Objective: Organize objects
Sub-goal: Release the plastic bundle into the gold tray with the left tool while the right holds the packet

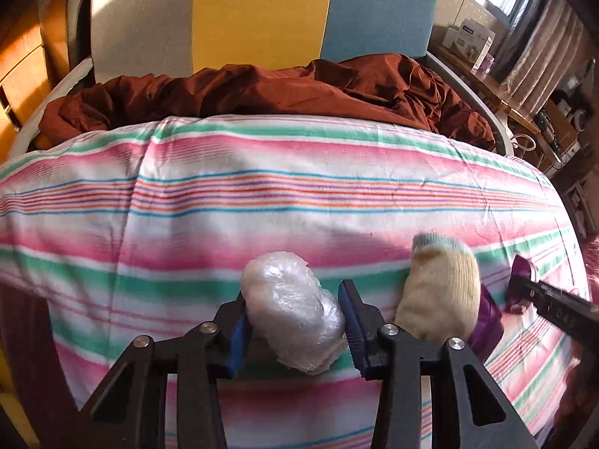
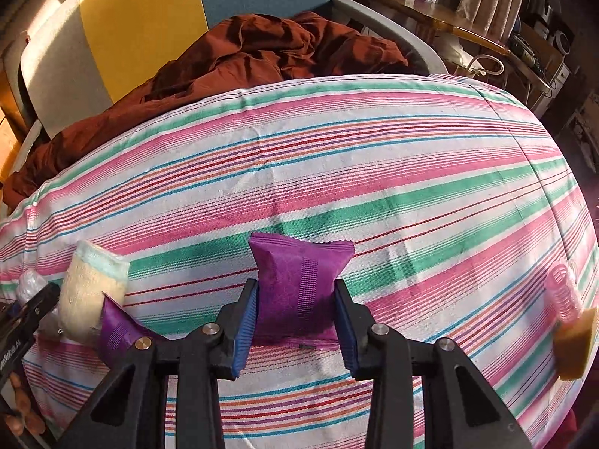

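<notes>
The striped bedcover serves as the landmark: everything being sorted lies along its near edge. The left gripper has its blue-padded fingers clenched on a plastic-wrapped bundle, a pale whitish lump that rests on the cover and sits squeezed between the pads. Just beside that bundle, toward the right gripper, a cream sock with a pale blue-green cuff stands rolled on the cover, with a purple packet touching its lower side. The right gripper has its fingers closed tight on a second purple pouch, pinched at its waist so that the serrated top flares out above the pads; its lower edge meets the cover. Well apart, at the cover's right edge, a pink hair roller lies against a tan sponge. Beyond the cover's far edge a rumpled rust-brown blanket is heaped before a grey, yellow and blue headboard.
</notes>
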